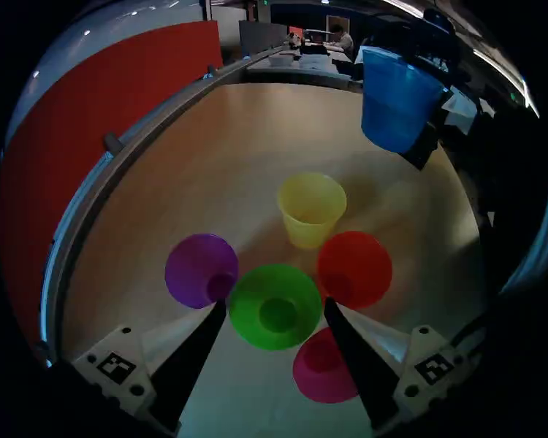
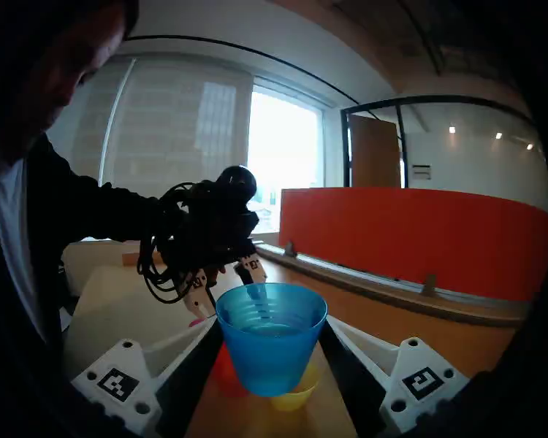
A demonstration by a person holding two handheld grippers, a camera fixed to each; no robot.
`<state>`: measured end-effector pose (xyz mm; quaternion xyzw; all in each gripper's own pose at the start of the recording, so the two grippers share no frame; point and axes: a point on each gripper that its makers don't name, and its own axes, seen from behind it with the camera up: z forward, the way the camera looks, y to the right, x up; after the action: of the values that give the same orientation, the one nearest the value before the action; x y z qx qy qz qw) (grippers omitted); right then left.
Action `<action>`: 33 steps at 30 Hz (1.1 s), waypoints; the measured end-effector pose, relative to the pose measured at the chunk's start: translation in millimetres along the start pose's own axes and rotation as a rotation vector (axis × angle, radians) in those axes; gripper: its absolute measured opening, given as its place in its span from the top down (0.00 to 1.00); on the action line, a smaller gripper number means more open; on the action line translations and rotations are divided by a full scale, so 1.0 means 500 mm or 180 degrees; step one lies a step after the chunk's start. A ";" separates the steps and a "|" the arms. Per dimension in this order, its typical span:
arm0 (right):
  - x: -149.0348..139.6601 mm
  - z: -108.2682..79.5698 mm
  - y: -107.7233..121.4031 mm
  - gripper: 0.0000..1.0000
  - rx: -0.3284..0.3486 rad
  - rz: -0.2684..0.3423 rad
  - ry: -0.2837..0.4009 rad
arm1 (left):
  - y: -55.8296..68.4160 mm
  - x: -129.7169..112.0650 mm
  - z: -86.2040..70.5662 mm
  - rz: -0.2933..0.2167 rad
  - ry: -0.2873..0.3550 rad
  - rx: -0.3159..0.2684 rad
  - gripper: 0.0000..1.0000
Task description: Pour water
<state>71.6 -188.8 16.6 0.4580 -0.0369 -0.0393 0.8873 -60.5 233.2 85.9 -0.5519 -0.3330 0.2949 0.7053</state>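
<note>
I found the right gripper (image 2: 272,325) clamped on the blue cup (image 2: 270,361), which was upright, held water and was raised above the table (image 1: 223,160). The left gripper (image 1: 274,305) flanked the green cup (image 1: 263,332), but I could not tell whether it gripped. I judged this the carry before pouring. Next came centring the cup over a receiver, then a slow tilt.

There were six cups, one of each colour: one purple cup (image 1: 201,270), one green cup (image 1: 275,306), one red cup (image 1: 354,269), one yellow cup (image 1: 311,208), one pink cup (image 1: 324,365) and one blue cup (image 1: 397,98). There was one table (image 1: 223,160) and one long red wall (image 1: 106,109). There were two grippers, the left gripper (image 1: 274,302) and the right gripper (image 2: 272,321). Each had two fingers (image 1: 193,350), so that made four. Each also had two little black-and-white squares (image 1: 115,366), four in all. One person (image 2: 55,204) was close by in the right gripper view.
</note>
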 end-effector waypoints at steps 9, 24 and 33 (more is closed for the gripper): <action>-0.004 0.003 0.000 0.11 -0.0006 0.0003 -0.0010 | 0.003 -0.009 0.016 -0.0017 -0.0045 -0.0004 0.00; -0.008 0.003 0.003 0.11 -0.0012 0.0006 -0.0020 | 0.001 0.001 0.035 -0.0041 -0.0014 -0.0032 0.00; -0.011 0.000 0.008 0.11 -0.0026 0.0009 -0.0019 | 0.009 -0.026 0.047 0.0035 -0.0139 -0.0021 0.00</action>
<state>66.1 -186.0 19.8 0.4543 -0.0400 -0.0395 0.8891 -87.0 237.7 83.4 -0.5495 -0.3462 0.3097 0.6944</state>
